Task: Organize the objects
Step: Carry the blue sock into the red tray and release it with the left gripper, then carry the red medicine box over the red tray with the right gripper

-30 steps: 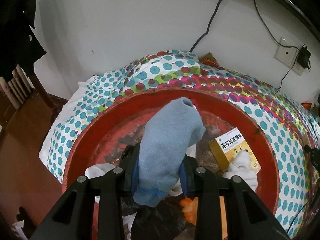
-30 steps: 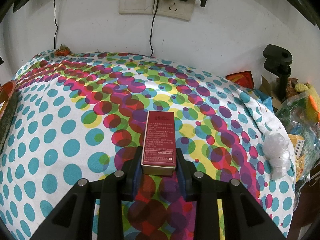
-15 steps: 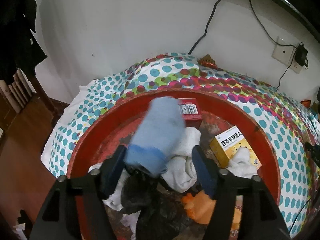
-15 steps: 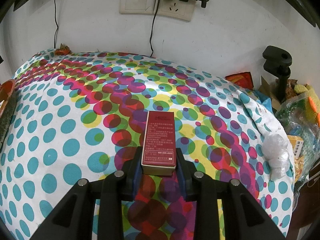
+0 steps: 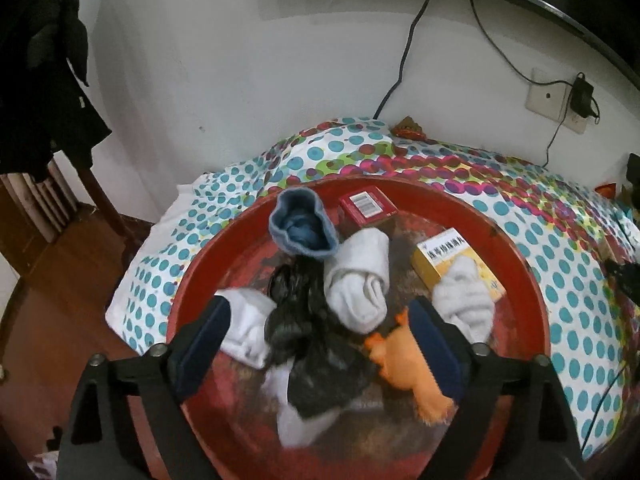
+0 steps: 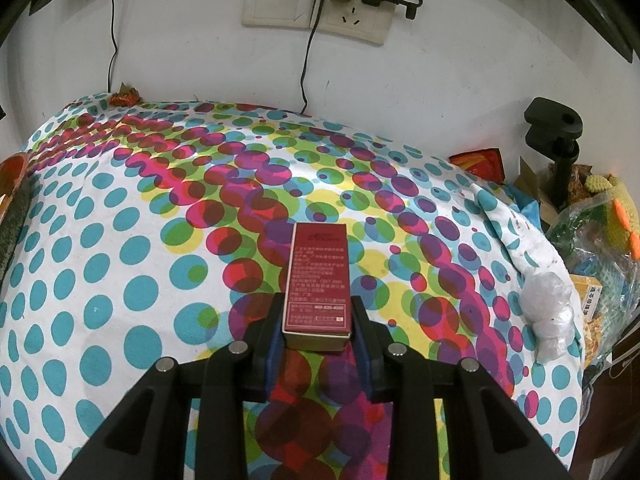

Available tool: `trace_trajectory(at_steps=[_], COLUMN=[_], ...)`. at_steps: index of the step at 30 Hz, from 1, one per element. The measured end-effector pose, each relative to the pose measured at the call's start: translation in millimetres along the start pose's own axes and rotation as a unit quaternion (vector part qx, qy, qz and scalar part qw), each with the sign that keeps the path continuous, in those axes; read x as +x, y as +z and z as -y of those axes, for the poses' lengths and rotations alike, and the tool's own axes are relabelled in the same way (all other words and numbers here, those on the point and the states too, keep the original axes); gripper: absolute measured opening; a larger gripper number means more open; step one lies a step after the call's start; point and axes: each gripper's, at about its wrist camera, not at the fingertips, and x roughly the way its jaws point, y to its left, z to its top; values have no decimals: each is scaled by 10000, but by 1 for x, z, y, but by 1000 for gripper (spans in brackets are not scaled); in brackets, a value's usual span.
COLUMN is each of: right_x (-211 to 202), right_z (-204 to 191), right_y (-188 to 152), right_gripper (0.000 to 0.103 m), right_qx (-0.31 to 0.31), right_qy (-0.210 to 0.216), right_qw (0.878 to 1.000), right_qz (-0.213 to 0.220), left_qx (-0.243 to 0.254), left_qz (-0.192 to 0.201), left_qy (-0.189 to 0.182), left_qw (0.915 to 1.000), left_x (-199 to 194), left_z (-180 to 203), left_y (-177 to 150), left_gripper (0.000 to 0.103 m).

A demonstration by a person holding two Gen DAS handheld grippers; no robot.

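Note:
A round red tray (image 5: pixel 240 268) on the spotted bedspread holds a jumble of things. A light blue sock (image 5: pixel 302 226) lies free at its far left side, beside a red box with a barcode (image 5: pixel 366 206). My left gripper (image 5: pixel 320 312) hovers over the tray's near side; its jaws are opening, wide apart, with nothing pressed between them. Below them lie a rolled white sock (image 5: pixel 360 280), a black plastic bag (image 5: pixel 312 340) and an orange toy (image 5: pixel 400 356). My right gripper (image 6: pixel 316 304) is shut on a dark red box (image 6: pixel 318 280) just above the bedspread (image 6: pixel 120 260).
A yellow box (image 5: pixel 444 256) and a greyish sock (image 5: pixel 464 300) lie at the tray's right. Wall sockets (image 6: pixel 316 4) with cables are behind. A black clamp (image 6: pixel 554 128), bagged clutter (image 6: pixel 600 240) and a white plastic lump (image 6: pixel 548 304) crowd the bed's right edge. Wooden furniture (image 5: pixel 60 200) stands left.
My left gripper opened and let go of the blue sock, which now lies in the tray's far side; the gripper drew back. The right gripper and its box kept still.

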Motion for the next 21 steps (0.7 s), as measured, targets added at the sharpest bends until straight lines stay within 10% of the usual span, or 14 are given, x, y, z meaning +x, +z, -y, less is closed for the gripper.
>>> trace_trajectory(at_steps=[21], right_x=[-1], right_z=[-2], right_y=[-1], right_gripper=[30], right_qx=[40], right_qy=[-66], right_qw=[10000], right_qz=[-1], left_qx=[-283], left_qz=[-158], left_qy=[-215], left_qw=[9992], left_x=[0], left_z=[-23], left_y=[-26], left_gripper=[102])
